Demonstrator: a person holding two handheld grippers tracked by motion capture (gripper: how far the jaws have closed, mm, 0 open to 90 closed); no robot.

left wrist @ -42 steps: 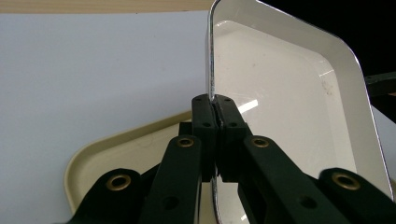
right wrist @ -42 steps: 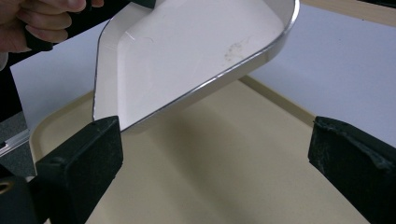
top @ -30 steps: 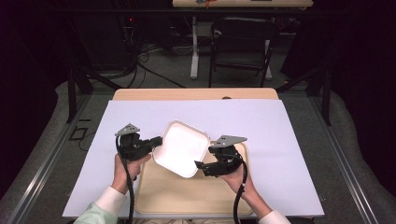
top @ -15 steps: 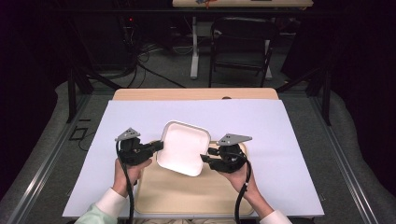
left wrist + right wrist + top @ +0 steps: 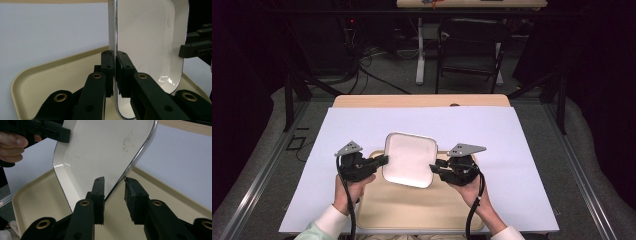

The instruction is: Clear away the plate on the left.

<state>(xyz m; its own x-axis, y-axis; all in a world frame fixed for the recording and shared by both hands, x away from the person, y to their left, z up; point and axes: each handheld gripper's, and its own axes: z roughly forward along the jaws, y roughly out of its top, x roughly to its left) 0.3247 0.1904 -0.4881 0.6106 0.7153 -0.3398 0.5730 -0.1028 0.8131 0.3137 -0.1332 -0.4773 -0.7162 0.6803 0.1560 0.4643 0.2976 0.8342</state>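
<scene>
Both hand-held grippers (image 5: 382, 161) (image 5: 434, 166) bracket the white dish (image 5: 408, 159), right closing.

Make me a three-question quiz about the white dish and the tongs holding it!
1. Where is the white dish?
A. over the tray
B. on the floor
C. on the chair

2. What colour is the tray?
A. red
B. beige
C. blue

3. What are the left tongs doing?
A. hanging wide open in the air
B. lying flat on the paper
C. pinching the dish's rim

Answers:
1. A, the high view shows the dish above the tray's far end.
2. B, its bare floor looks pale beige next to the white sheet.
3. C, in the left gripper view both pads press on the thin rim.
</scene>
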